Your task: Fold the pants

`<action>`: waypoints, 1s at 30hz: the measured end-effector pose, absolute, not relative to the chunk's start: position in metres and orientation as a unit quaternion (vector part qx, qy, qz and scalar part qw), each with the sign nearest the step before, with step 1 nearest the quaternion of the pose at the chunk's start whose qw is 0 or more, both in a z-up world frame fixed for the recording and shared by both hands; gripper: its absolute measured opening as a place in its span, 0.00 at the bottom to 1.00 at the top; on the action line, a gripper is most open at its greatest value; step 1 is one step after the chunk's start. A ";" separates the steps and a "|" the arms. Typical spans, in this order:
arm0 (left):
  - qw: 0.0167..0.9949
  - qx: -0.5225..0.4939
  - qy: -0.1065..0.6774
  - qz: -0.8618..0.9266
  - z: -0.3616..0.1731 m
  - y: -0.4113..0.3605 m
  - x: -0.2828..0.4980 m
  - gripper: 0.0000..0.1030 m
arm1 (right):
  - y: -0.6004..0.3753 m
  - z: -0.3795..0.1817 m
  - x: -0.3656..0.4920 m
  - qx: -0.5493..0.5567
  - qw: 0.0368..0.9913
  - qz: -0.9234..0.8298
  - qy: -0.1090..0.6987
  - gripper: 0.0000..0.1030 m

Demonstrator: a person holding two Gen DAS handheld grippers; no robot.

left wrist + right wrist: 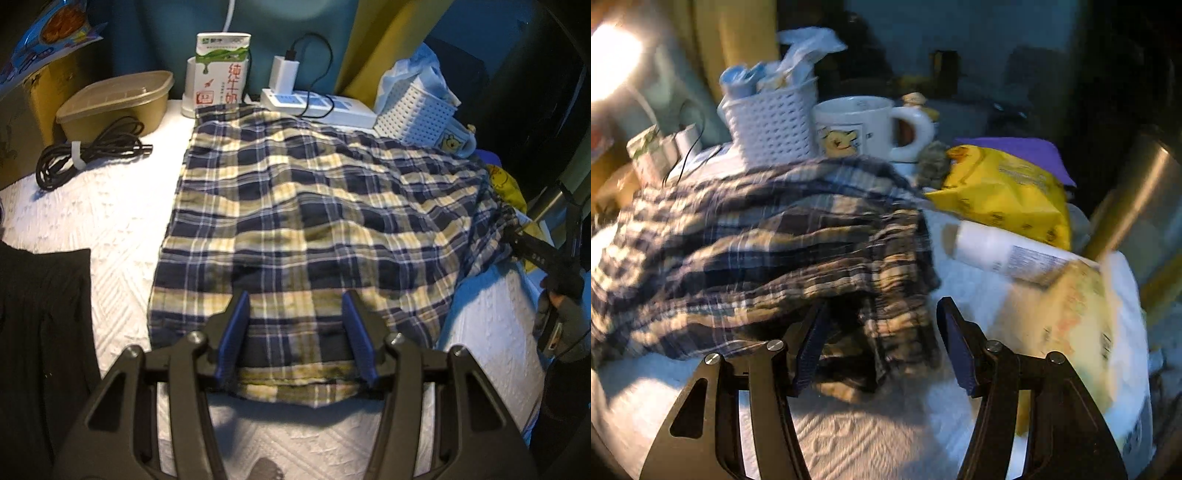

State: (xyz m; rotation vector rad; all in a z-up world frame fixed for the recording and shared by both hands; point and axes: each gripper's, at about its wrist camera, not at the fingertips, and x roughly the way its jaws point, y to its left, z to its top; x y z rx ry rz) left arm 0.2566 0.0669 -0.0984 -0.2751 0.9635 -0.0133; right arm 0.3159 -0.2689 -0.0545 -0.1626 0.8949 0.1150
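Observation:
The blue, yellow and white plaid pants lie spread flat on a white quilted surface. My left gripper hovers over their near hem. Its jaws stand apart with flat cloth lying between and under them, and the pads do not pinch it. In the blurred right wrist view, the gathered end of the pants is bunched up. My right gripper is open around that bunch; the left finger touches cloth and the right finger stands off it. In the left wrist view a gloved hand holds the right gripper at the pants' right edge.
At the back stand a milk carton, a lidded container, a coiled black cable, a power strip and a white basket. A mug, yellow bag and white bottle crowd the right. A black garment lies on the left.

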 end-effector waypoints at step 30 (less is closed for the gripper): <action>0.867 -0.074 0.488 -0.065 -0.110 0.012 0.282 0.52 | -0.115 -0.039 0.324 -0.128 0.871 0.216 0.421 0.48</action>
